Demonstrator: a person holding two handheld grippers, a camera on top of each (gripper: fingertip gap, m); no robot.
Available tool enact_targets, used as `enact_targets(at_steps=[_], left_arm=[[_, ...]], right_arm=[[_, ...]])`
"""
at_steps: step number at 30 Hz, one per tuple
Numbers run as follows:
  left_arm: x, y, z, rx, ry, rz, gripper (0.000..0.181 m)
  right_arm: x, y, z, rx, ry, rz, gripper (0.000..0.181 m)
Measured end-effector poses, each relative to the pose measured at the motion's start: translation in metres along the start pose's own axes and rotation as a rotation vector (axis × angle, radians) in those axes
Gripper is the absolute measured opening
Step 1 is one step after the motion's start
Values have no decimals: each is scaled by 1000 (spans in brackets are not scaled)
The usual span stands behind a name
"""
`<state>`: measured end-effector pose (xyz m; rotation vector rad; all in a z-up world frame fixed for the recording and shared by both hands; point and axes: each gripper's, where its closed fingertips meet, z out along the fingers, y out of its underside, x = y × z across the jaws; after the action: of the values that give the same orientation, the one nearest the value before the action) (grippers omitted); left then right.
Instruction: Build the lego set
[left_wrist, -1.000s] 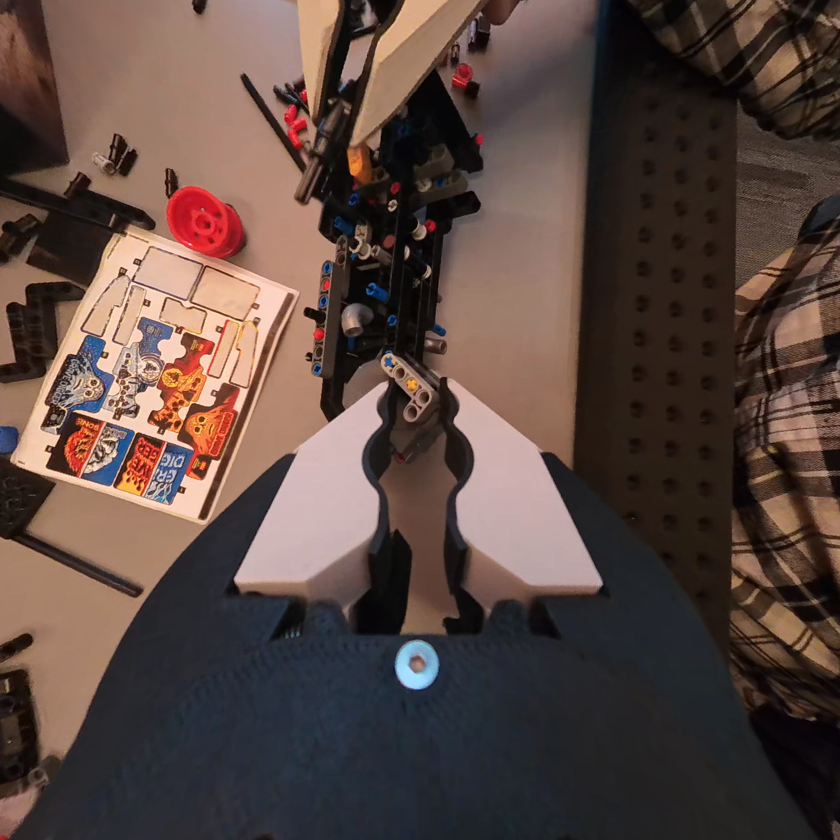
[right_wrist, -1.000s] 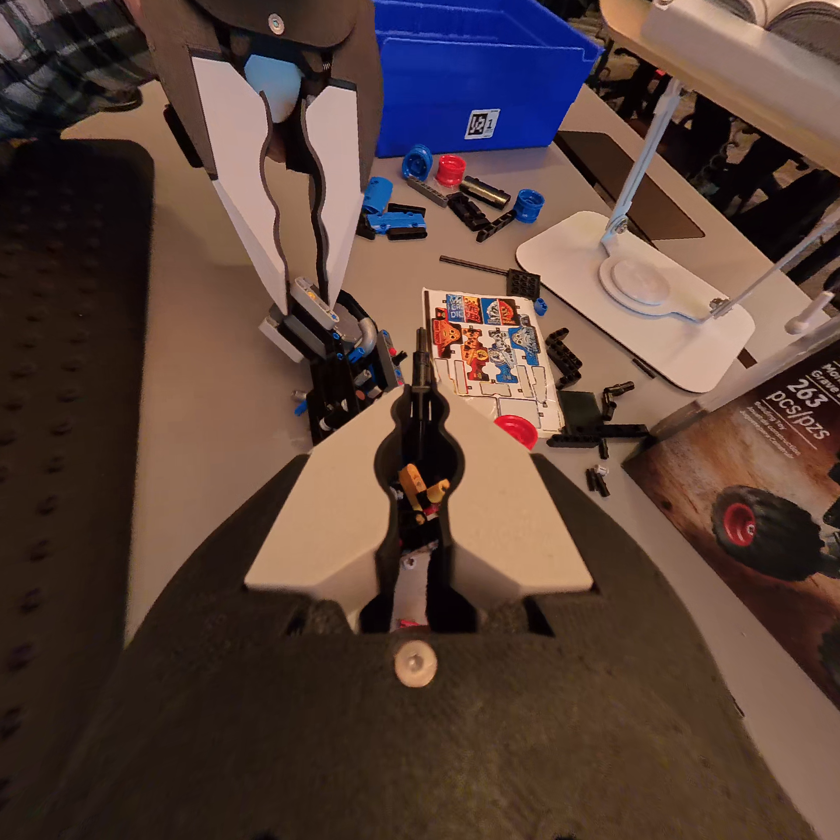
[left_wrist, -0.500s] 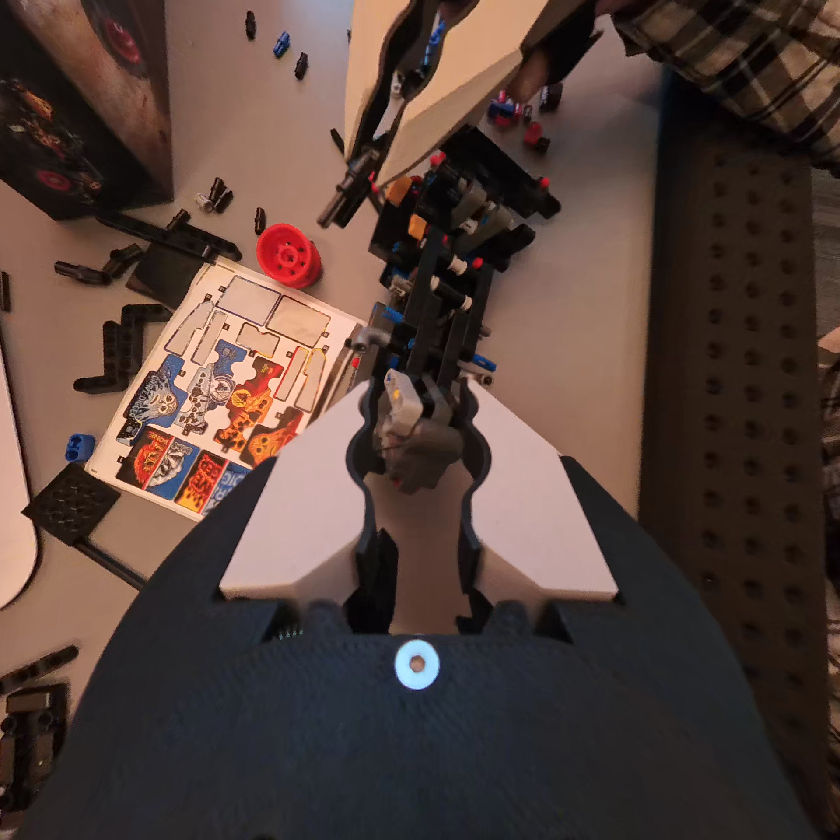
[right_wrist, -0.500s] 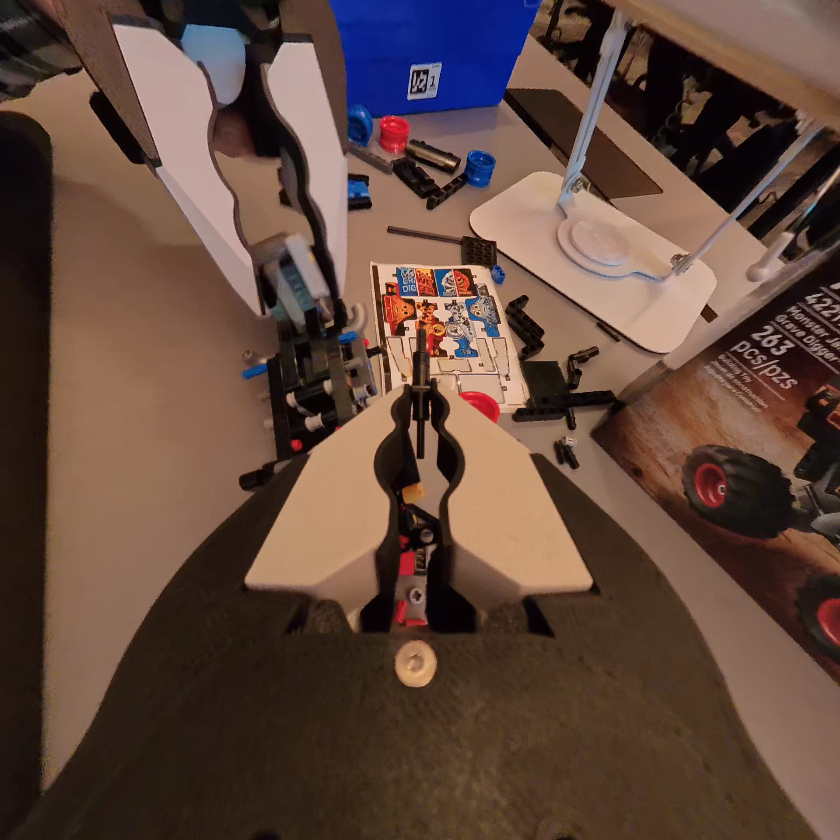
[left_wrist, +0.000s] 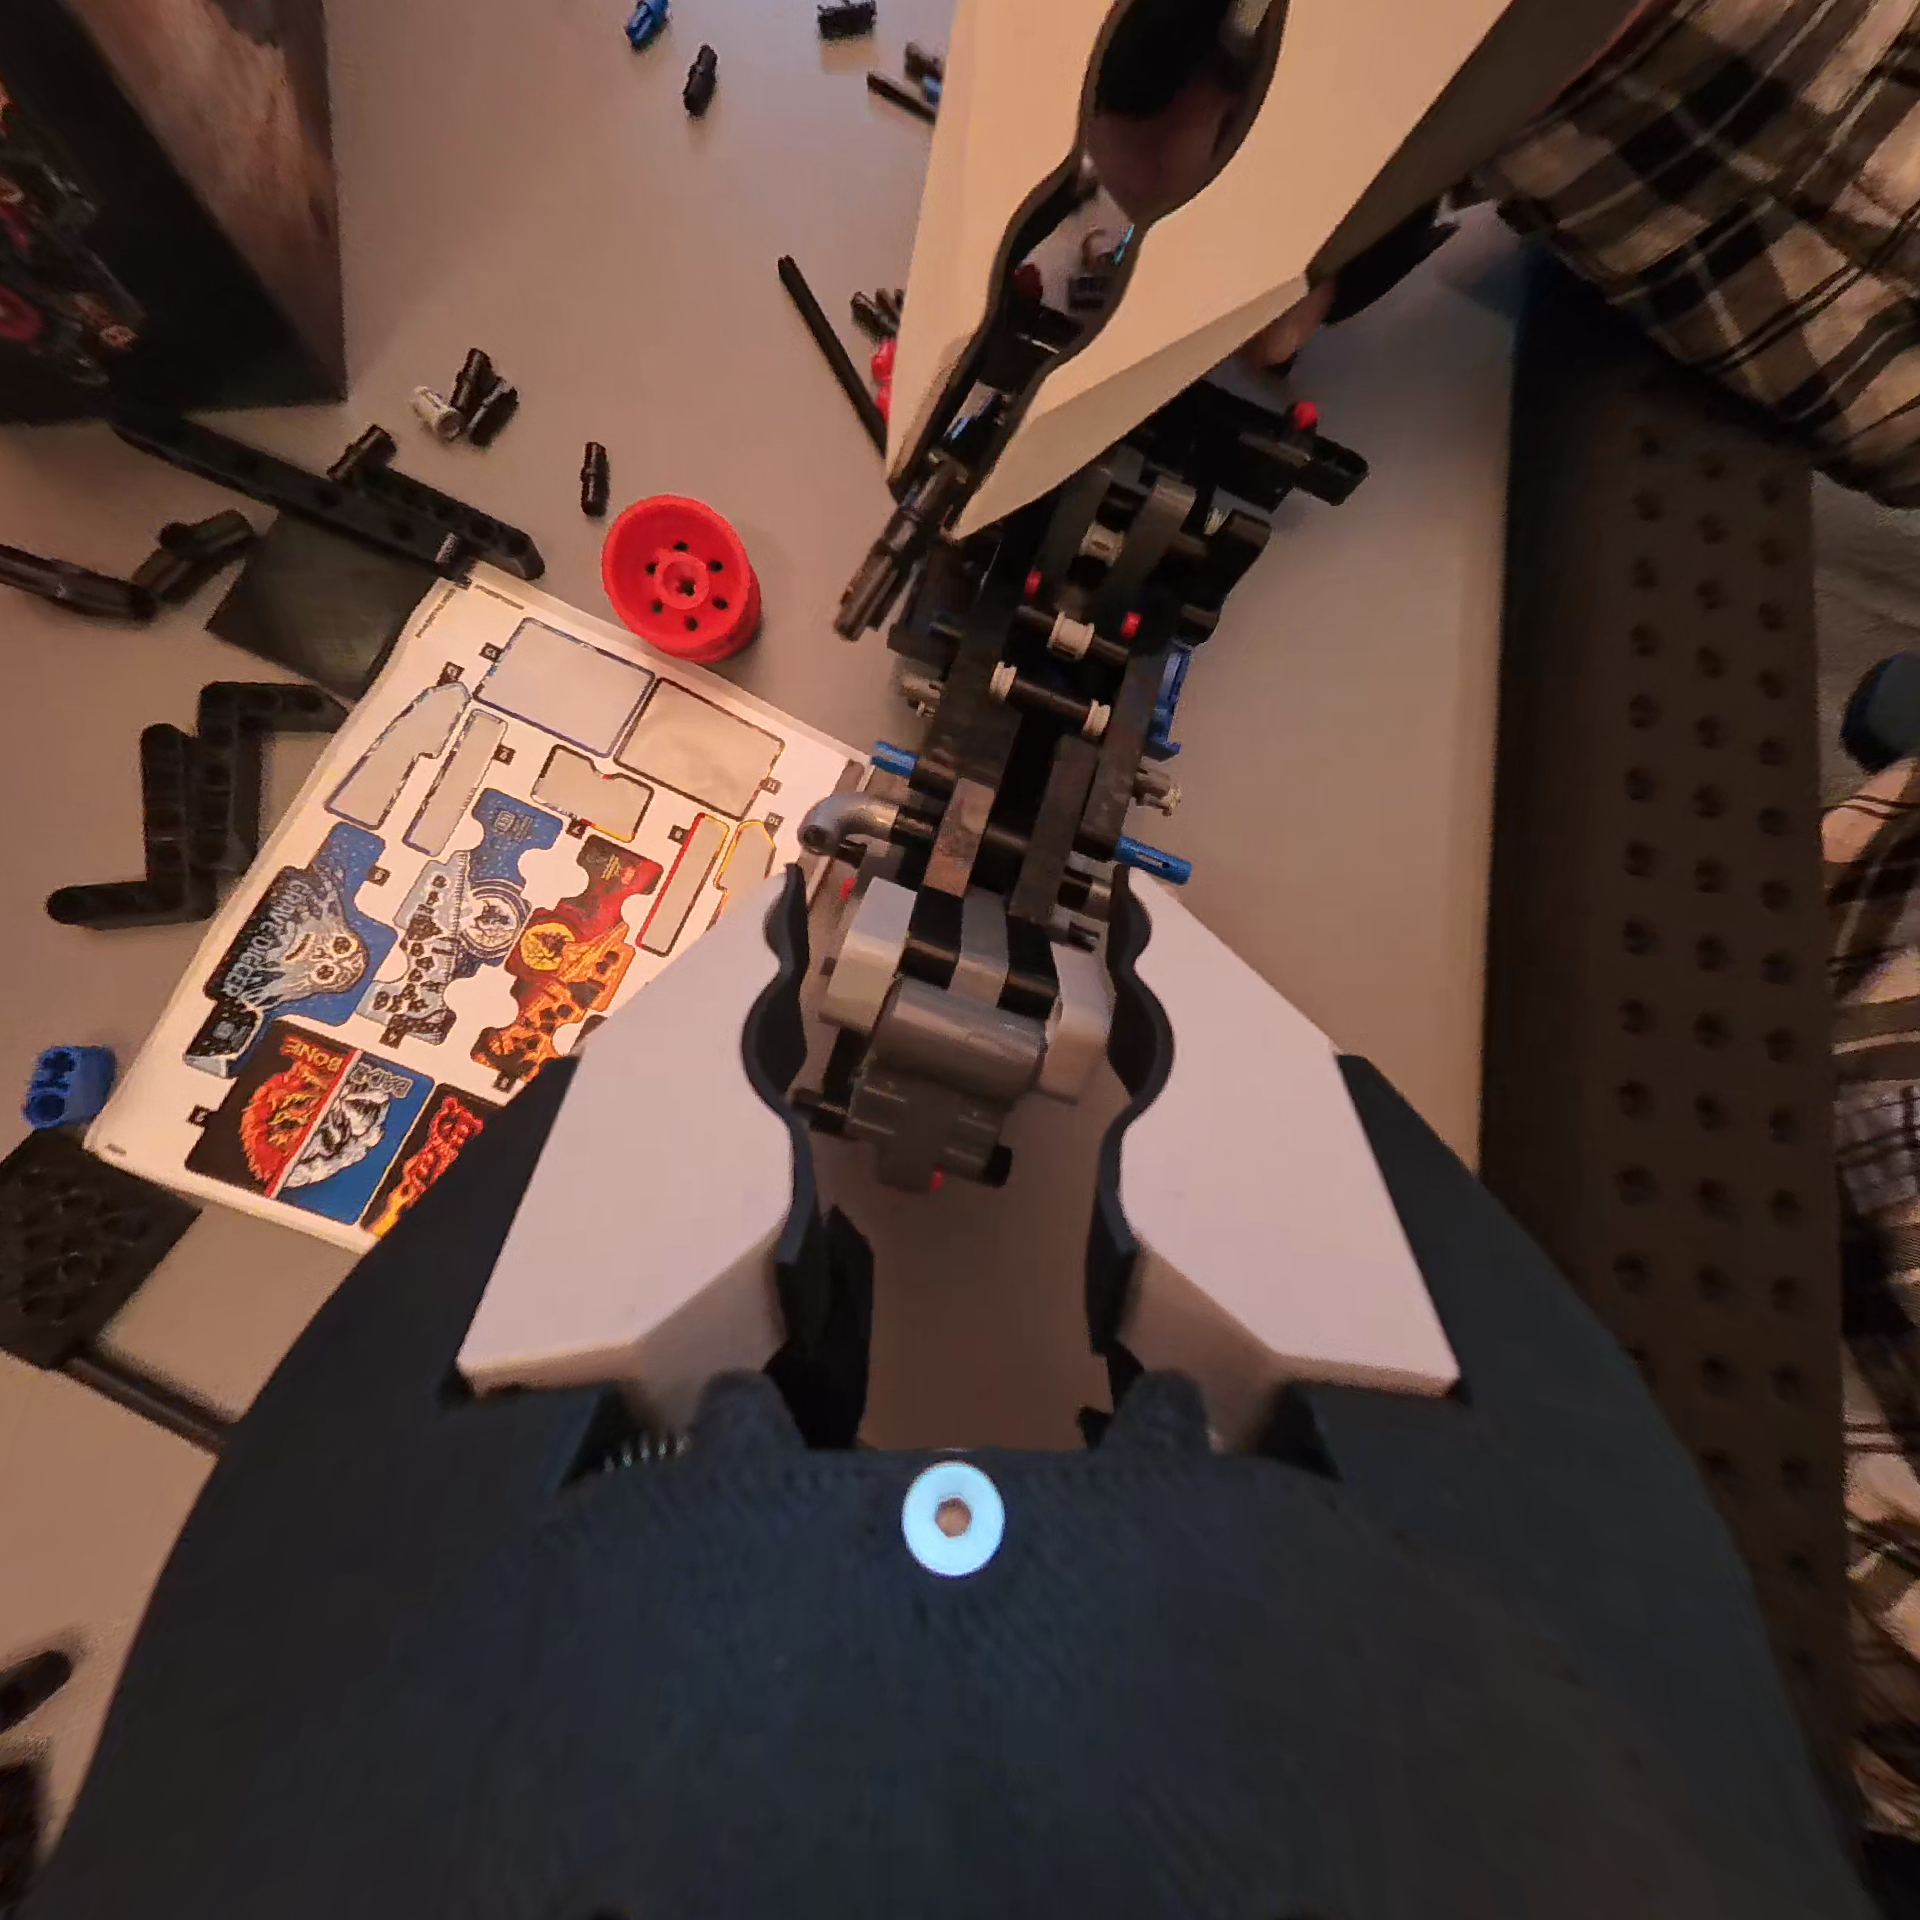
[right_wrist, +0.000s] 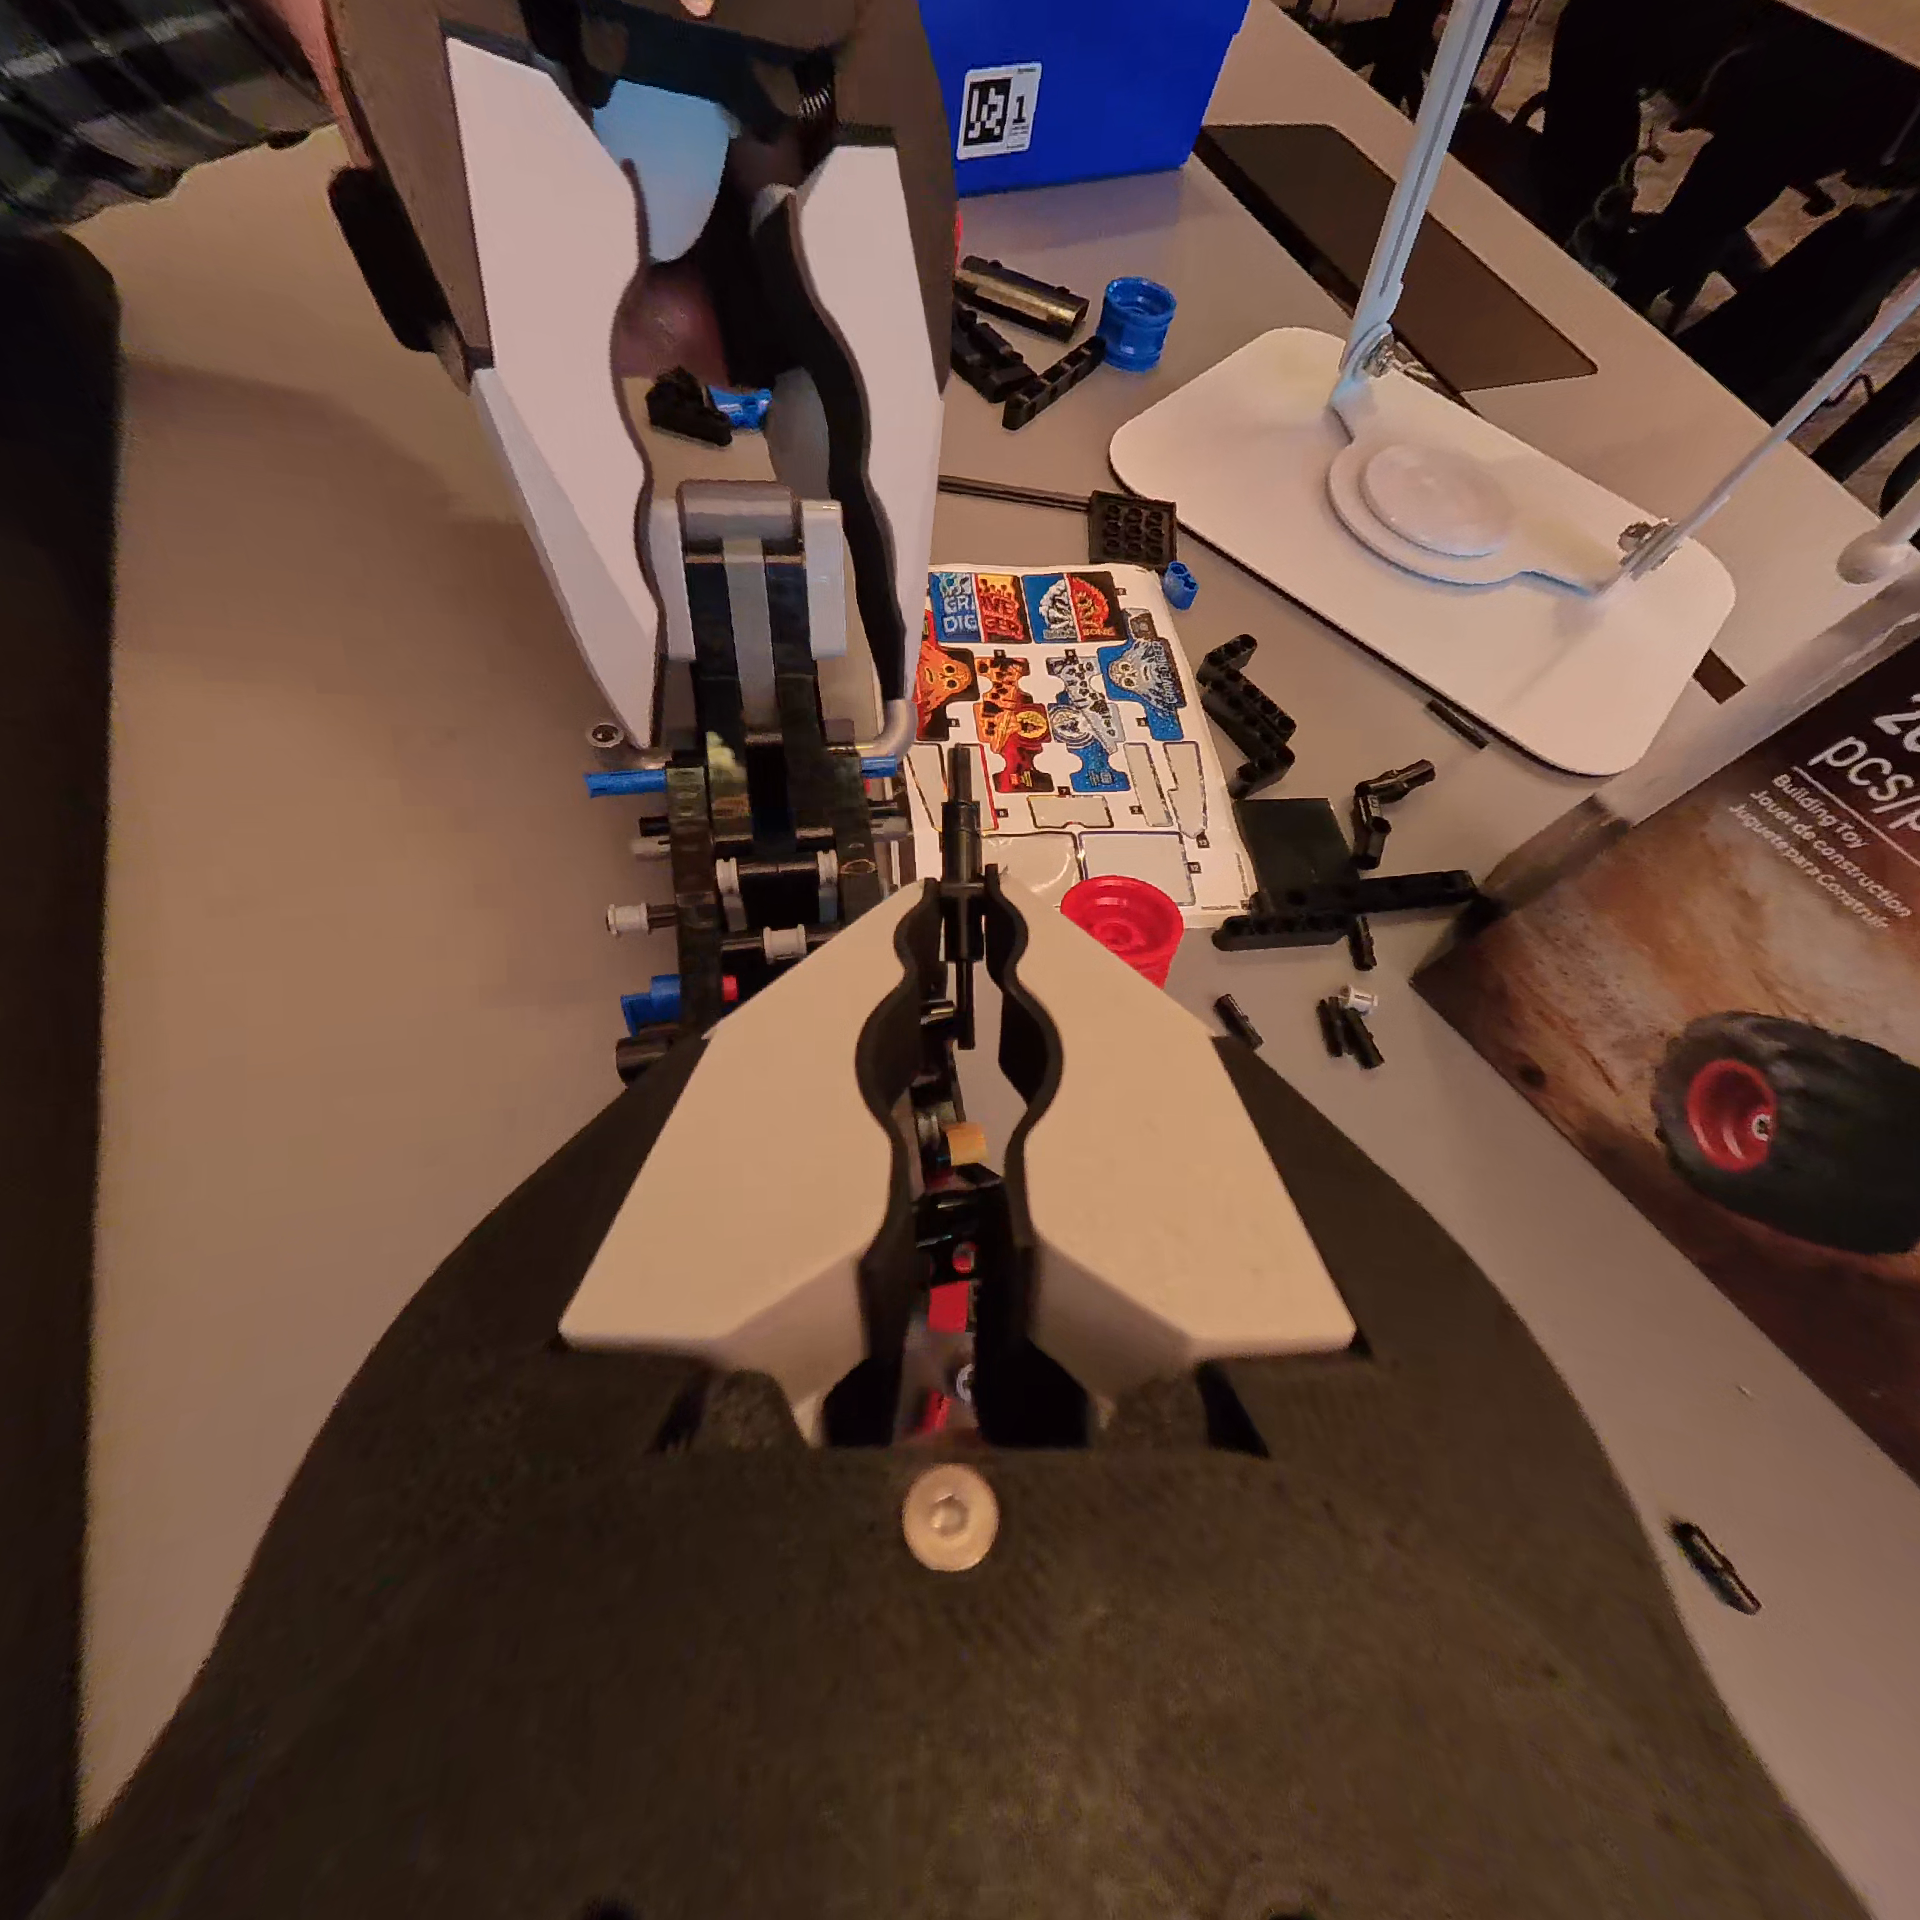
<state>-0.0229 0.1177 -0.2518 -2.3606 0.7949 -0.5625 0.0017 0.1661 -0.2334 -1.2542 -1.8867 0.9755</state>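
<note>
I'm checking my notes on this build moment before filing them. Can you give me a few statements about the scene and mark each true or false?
1. The left gripper grips the grey end of the chassis. True.
2. The right gripper is empty. False: it pinches a thin black axle piece.
3. The red wheel hub lies beside the sticker sheet. True.
4. The sticker sheet lies inside the blue bin. False: it lies flat on the table.

plain grey tabletop (left_wrist: 582, 260), colourful sticker sheet (left_wrist: 457, 914), red plastic wheel hub (left_wrist: 681, 577), scattered black beams (left_wrist: 187, 800), white lamp base (right_wrist: 1434, 540)
</note>
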Motion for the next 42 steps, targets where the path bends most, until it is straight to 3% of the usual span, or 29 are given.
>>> enact_targets(at_steps=[5, 18, 33, 42], left_arm=[[3, -3, 4, 34, 95, -20, 61], [0, -7, 4, 43, 15, 164, 54], [0, -7, 3, 2, -1, 222, 53], [0, -10, -16, 82, -40, 202, 61]], right_arm=[[-1, 0, 0, 0, 0, -2, 6], [-1, 0, 0, 3, -10, 8, 5], [-2, 0, 0, 4, -9, 5, 6], [-3, 0, -2, 8, -19, 10, 5]])
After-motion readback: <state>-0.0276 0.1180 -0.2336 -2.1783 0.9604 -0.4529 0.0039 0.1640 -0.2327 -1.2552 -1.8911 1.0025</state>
